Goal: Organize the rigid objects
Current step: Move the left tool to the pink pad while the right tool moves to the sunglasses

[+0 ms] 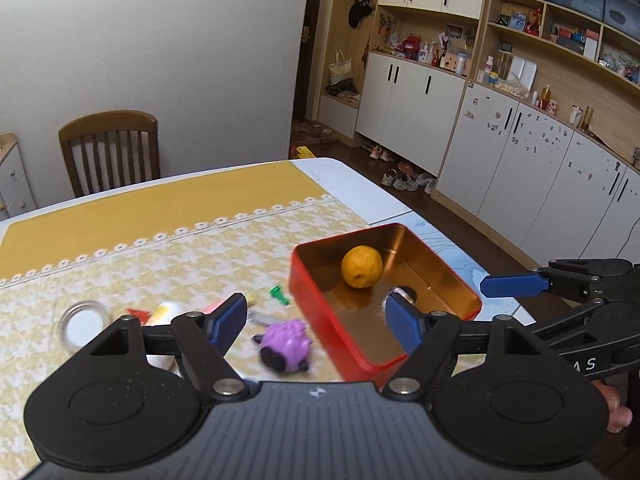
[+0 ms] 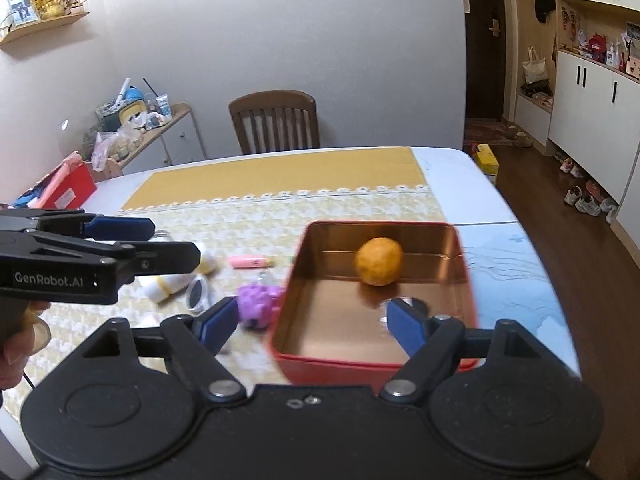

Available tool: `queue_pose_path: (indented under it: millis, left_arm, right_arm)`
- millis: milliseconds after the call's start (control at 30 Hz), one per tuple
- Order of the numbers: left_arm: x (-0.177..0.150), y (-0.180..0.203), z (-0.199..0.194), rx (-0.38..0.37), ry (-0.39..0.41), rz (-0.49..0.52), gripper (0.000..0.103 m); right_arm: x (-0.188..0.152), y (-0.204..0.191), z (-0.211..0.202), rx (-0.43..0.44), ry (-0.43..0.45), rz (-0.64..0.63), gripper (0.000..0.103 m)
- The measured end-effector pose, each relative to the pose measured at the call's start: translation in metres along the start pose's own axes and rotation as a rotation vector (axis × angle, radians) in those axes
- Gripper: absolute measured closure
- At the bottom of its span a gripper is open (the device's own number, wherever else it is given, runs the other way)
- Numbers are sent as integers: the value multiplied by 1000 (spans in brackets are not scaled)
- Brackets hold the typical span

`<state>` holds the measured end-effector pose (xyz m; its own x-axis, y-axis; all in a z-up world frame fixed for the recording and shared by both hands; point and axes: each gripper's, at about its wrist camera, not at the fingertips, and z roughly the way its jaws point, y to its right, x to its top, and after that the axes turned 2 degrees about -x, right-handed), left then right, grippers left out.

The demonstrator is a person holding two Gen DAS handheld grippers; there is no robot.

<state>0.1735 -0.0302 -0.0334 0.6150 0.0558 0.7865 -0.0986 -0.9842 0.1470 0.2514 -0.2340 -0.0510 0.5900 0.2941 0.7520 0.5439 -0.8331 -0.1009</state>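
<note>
**Both grippers empty above the tin, loose items waiting on the counter**

We judged the purple toy (image 1: 285, 345) the likeliest next pick. It looked small, light and knobbly; whether it was hard or a little soft we could not tell through the blur. Its bumps should give the pads some purchase, so we would take it across the middle of its body, not by the dark end. The orange (image 1: 361, 267) already lay in the tin (image 1: 312, 292), near the far wall, and a small shiny object (image 1: 404, 294) lay beside it, closer to us; what that was we could not make out. The tin itself seemed thin metal, stiff but easy to shove, so any push against its wall could slide it on the cloth.

Our left hand-held gripper (image 1: 316, 318) had its fingers spread wide and held nothing. The toy lay on the counter (image 1: 200, 248) just below the gap between them, touching or almost touching the tin's left wall. Our right hand-held gripper (image 2: 308, 320) was likewise spread and empty, hovering over the tin's near edge, with the toy (image 2: 258, 304) beside its left finger and outside the tin.

Farther left lay a white bottle (image 2: 168, 286), a pink marker (image 2: 250, 261), a round lid (image 1: 82, 326) and a small green piece (image 1: 279, 294), all loose, light and well apart from the tin.
</note>
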Motion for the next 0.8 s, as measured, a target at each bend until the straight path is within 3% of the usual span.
queue_pose_path:
  millis: [333,800]
  left_arm:
    - [-36,-49,-40,24,22,11,17]
    - [-89,-94,-36,34,-43,15,17]
  right_arm:
    - [-8,-52,-2,13,45,0,1]
    - [-21,-103,24,19,15,27,0]
